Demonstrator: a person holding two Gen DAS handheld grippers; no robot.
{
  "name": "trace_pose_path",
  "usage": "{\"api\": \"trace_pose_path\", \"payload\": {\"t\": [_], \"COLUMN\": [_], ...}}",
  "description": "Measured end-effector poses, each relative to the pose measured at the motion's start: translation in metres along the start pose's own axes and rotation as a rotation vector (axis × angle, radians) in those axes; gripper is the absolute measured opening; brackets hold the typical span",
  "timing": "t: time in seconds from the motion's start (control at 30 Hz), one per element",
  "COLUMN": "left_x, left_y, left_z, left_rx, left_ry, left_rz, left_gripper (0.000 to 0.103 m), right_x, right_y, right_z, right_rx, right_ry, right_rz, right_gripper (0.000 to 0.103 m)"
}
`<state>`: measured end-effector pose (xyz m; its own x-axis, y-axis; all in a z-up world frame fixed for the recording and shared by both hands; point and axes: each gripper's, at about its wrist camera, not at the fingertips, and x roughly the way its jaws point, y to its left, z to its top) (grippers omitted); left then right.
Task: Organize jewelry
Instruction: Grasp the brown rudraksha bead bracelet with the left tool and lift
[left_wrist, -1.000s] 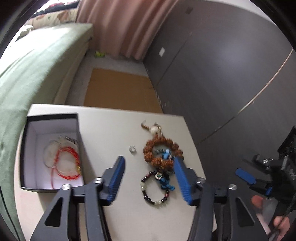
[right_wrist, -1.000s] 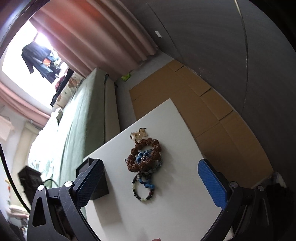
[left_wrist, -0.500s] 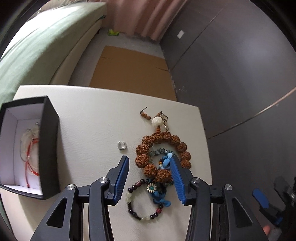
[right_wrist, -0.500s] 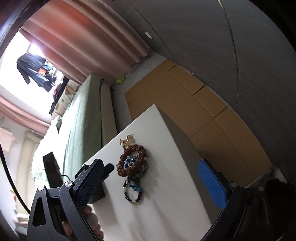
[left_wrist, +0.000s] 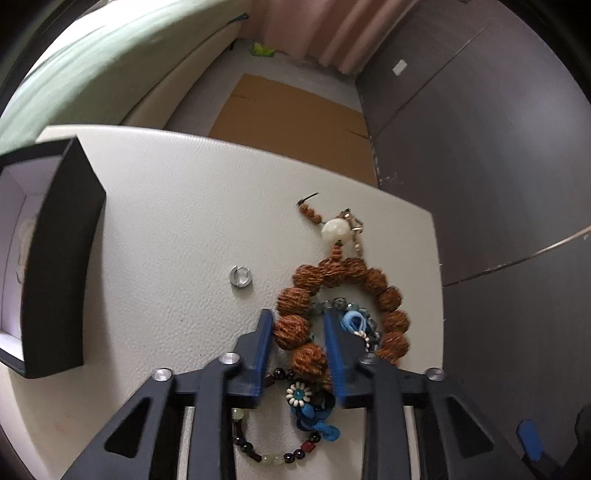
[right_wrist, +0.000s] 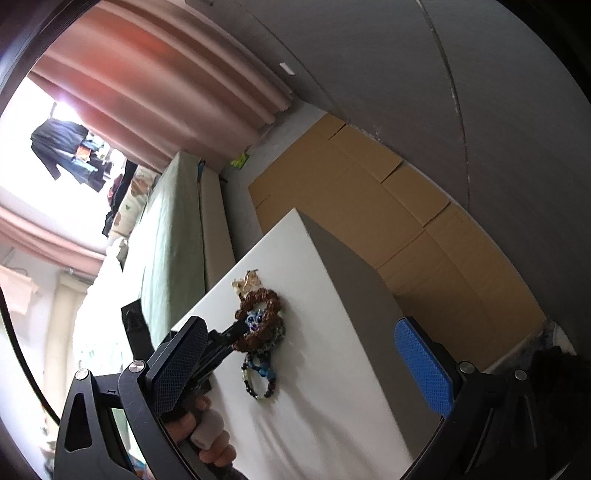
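A: So, where is the left gripper (left_wrist: 298, 334)?

B: Low over the white surface (left_wrist: 166, 240); its blue pads (left_wrist: 264, 343) sit on either side of two beads on the near-left arc of the brown bead bracelet (left_wrist: 343, 291); they look clamped on it, though I cannot tell how firmly.

A: And the other jewelry?

B: The dark bead bracelet (left_wrist: 277, 439) with the flower charm lies just below, partly under the gripper; blue cord knots overlap both bracelets; a small silver ring (left_wrist: 240, 276) lies alone to the left, apart from them.

A: The box?

B: The black box (left_wrist: 55, 266) stands open at the left edge of the surface, white inside; its contents are too blurred to name.

A: The right gripper (right_wrist: 295, 365)?

B: Held off the surface, its pads spread wide apart and holding nothing; the bracelets show between them, further off.
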<state>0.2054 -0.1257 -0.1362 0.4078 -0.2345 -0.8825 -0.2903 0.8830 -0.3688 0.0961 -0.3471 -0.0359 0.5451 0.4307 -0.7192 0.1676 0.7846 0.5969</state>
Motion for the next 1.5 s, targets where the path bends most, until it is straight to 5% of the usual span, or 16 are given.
{"api": "trace_pose_path", "payload": {"t": [0.13,0.83,1.1,1.5], "left_x": [-0.012,-0.146,-0.164,-0.187], "left_y": [0.003,0.029,0.077,0.136], "left_z": [0.0,-0.004,-0.005,0.004], "left_rx": [0.023,0.129,0.077,0.013], "left_ry": [-0.003,-0.188,-0.266,-0.299], "left_rz": [0.013,-0.203,-0.283,-0.321], "left_gripper": [0.02,0.019,0.02,0.02], "right_x": [0.004,0.044,0.075,0.136], "right_y": [0.003,0.041,0.062,0.093], "right_z": [-0.002,-0.017,-0.031,-0.044], "right_rx": [-0.011,-0.12,-0.156,-0.252], "right_ry": [0.016,0.096,0.146,0.162], "right_rz": [0.004,0.002,-0.002,-0.107], "right_gripper": [0.103,0.103,0.076,0.068]}}
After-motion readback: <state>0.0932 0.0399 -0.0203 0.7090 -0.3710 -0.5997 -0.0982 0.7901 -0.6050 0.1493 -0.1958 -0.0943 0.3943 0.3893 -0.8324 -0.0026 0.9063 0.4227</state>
